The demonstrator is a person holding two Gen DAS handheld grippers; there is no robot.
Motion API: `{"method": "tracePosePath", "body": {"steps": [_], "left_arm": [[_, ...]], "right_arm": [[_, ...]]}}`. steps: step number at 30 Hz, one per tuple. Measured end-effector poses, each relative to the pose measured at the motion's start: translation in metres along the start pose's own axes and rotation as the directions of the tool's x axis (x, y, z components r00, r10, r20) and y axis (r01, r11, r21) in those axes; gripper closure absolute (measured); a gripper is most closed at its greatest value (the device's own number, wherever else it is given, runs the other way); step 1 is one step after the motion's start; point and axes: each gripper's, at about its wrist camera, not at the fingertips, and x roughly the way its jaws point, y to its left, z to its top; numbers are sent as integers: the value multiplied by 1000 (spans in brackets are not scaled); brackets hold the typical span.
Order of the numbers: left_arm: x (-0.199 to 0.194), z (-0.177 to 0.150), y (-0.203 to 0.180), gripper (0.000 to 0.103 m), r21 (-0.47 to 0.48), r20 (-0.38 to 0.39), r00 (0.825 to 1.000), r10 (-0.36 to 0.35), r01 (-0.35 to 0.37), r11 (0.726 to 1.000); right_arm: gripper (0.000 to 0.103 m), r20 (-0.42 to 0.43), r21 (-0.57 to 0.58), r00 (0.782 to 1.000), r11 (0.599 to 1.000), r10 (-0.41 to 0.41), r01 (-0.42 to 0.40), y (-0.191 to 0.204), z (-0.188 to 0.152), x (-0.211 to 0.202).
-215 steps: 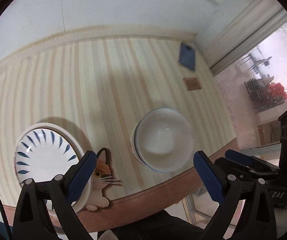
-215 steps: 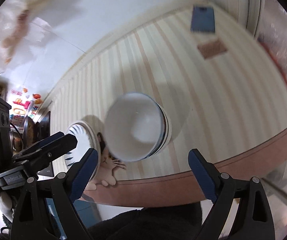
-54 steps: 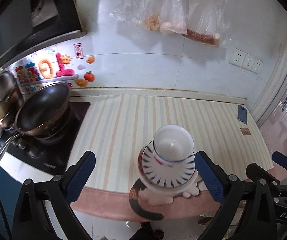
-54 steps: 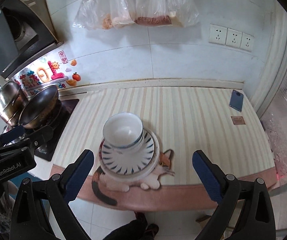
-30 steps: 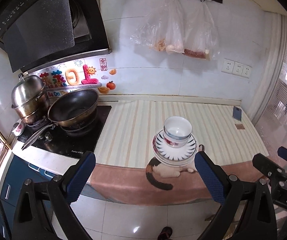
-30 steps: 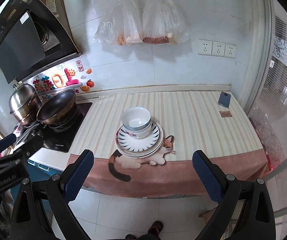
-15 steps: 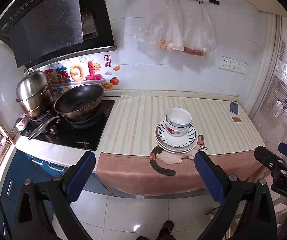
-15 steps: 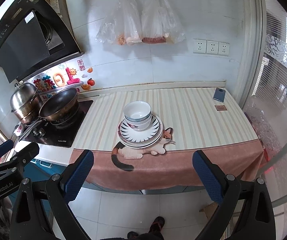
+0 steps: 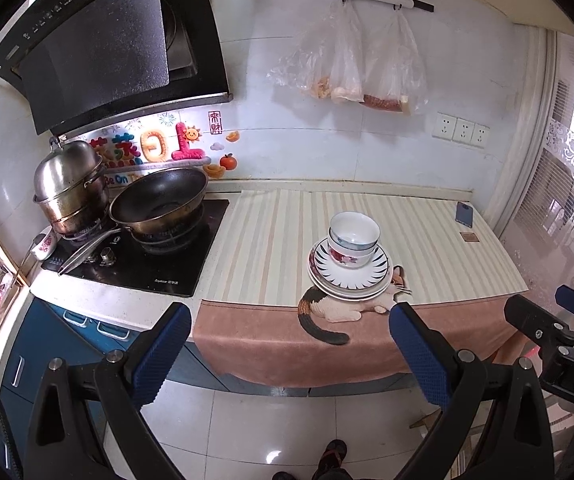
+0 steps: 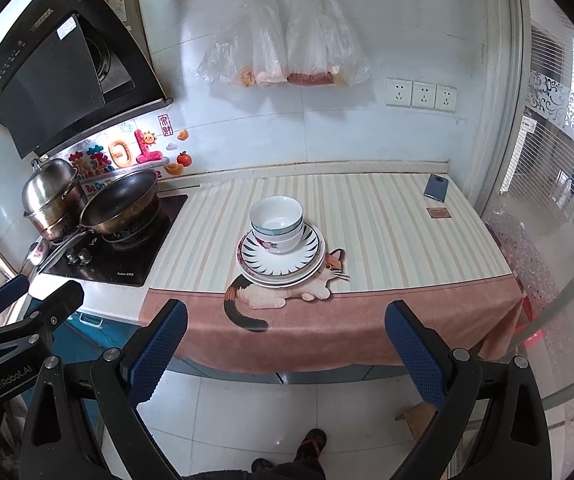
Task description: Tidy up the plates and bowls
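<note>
We stand back in a white-tiled kitchen, looking down over a tabletop (image 9: 271,232) covered by a striped cloth (image 10: 371,216) whose brown front edge carries a calico cat picture (image 10: 283,294). Both pairs of tongs hang in the air over the tiled floor (image 10: 271,408), well short of the tabletop and touching nothing. The left tongs (image 9: 287,356) have their blue-padded jaws spread wide and empty, and the right tongs (image 10: 285,350) are likewise wide apart with nothing between them.

Straight ahead of both tongs, near the front edge of the tabletop, sit the stacked plates (image 9: 349,276); the top one is white with dark blue ray marks. On that stack two bowls (image 9: 353,238) are nested upright, the upper one white inside, the lower one showing a red flower pattern. The plates partly cover the cat picture.

Ahead and to the left of the tongs is a black cooktop (image 9: 143,256) carrying a dark wok (image 9: 159,200) and a steel lidded pot (image 9: 69,184), under a black range hood (image 9: 103,44). Far ahead to the right, by the tabletop's back corner, lies a dark phone (image 10: 435,188), with a small brown card (image 10: 437,212) just nearer us. Plastic bags (image 10: 283,48) hang from a rail on the wall. A sandalled foot (image 10: 309,446) shows below the right tongs.
</note>
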Motion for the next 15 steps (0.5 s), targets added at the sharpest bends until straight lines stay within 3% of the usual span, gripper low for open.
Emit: {"method": "tracePosePath", "body": {"steps": [15], "left_arm": [[-1,3,4,1,-1,3,1000,-19,19,1000]], "right_arm": [[2,-7,-7,1000,1000,-9,9,0,-1,0]]}}
